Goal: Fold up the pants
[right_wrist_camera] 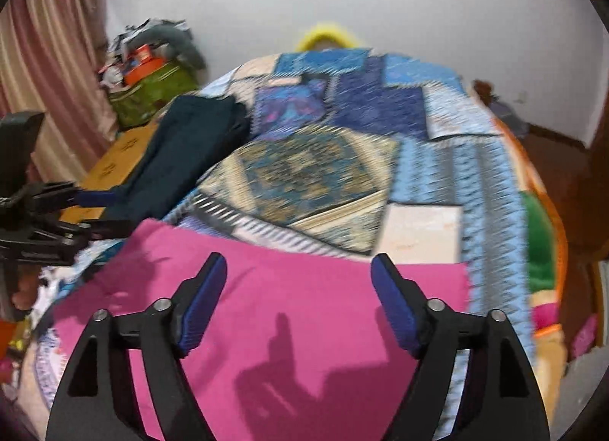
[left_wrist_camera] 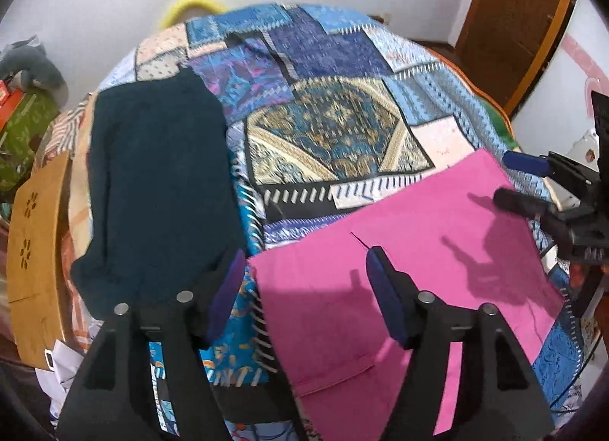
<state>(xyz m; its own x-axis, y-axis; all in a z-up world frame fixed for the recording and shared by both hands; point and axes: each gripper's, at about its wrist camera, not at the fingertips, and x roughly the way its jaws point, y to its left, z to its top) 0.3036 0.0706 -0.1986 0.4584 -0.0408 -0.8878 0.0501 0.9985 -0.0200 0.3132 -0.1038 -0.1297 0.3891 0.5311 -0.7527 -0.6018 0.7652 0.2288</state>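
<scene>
- The bed (left_wrist_camera: 342, 106) under me wears a patchwork bedspread (right_wrist_camera: 437, 144) of blue, purple and gold blocks, and everything I work on lies on it.
- The pink pants (left_wrist_camera: 437, 235) lie flat in a folded rectangle on the near part of the bed, below and ahead of both my tools; in the right wrist view the same pink cloth (right_wrist_camera: 304, 288) fills the space under the fingers.
- A dark teal garment (left_wrist_camera: 160, 182) lies folded in a long strip on the left part of the bed, well apart from the pink pants, with a band of bedspread between them.
- My left hand-held gripper (left_wrist_camera: 304, 288) hangs over the near left edge of the pink pants, its jaws spread wide with nothing between them; the left pad sits over the bedspread, the right pad over the pink cloth, neither pressing on it.
- My right hand-held gripper (right_wrist_camera: 298, 296) hangs above the pink pants, its jaws parted wide and empty; its shadow falls on the cloth below. In the left wrist view it shows at the right edge (left_wrist_camera: 517, 182), over the far right corner of the pants.
- No earlier view is given, so I say nothing of motion; the right wrist view is blurred.
</scene>
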